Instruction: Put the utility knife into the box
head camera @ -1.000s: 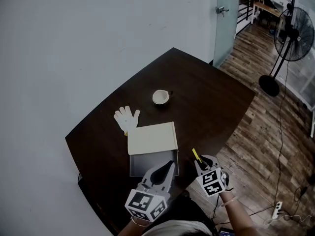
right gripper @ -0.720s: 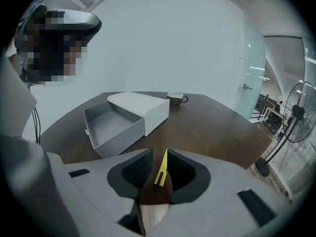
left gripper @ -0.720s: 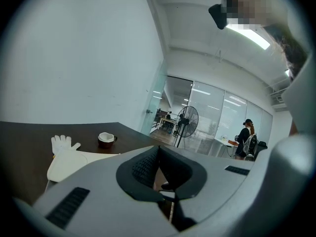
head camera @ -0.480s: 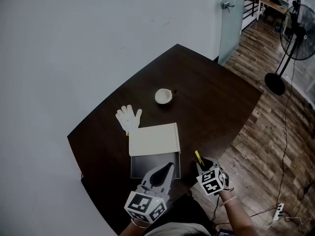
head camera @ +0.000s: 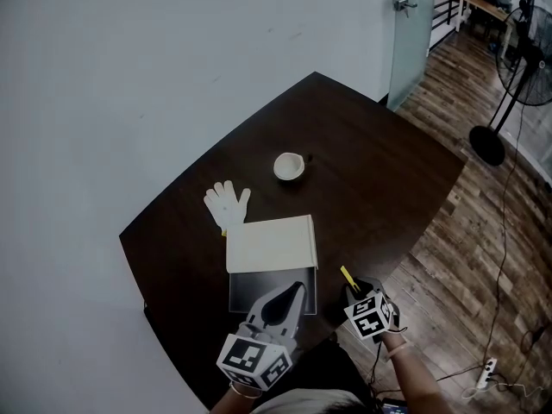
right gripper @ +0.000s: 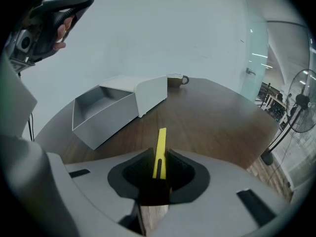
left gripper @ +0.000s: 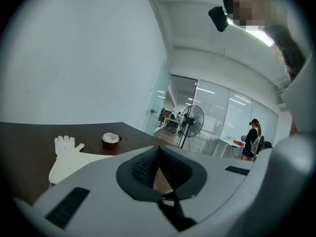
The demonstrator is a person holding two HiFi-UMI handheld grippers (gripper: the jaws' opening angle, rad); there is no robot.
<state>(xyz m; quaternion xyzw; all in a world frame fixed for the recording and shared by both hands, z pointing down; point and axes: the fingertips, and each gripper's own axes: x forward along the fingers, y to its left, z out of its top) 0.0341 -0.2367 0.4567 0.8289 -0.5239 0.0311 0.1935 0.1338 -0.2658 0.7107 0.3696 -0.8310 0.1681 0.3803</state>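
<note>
1. The right gripper (right gripper: 158, 174) has its jaws clamped on the yellow utility knife (right gripper: 159, 152). The knife's free end sticks out forward past the jaw tips.
2. From the head view, that right gripper (head camera: 355, 289) and the utility knife (head camera: 348, 277) hang over the near right edge of the dark table (head camera: 371, 171). They are to the right of the box and apart from it, so the knife is not in the box yet.
3. The left gripper (left gripper: 158, 169) has its jaws pressed together with nothing between them. In the head view the left gripper (head camera: 297, 290) overlaps the near right part of the box.
4. The box (head camera: 246, 291) is grey, open and empty as far as its inside shows. In the right gripper view the box (right gripper: 101, 112) stands to the left of the knife.
5. Its pale lid (head camera: 270, 244) lies just beyond the box and touches its far side. The right gripper view shows the lid (right gripper: 143, 93) as well.
6. A white glove (head camera: 226, 203) lies flat at the lid's far left corner.
7. Farther back a cup (head camera: 289, 166) stands alone, well apart from the lid. The left gripper view shows the glove (left gripper: 66, 144) and the cup (left gripper: 110, 140) too.
8. Off the table, a standing fan (head camera: 528, 54) is on the wooden floor (head camera: 466, 257) to the right.
</note>
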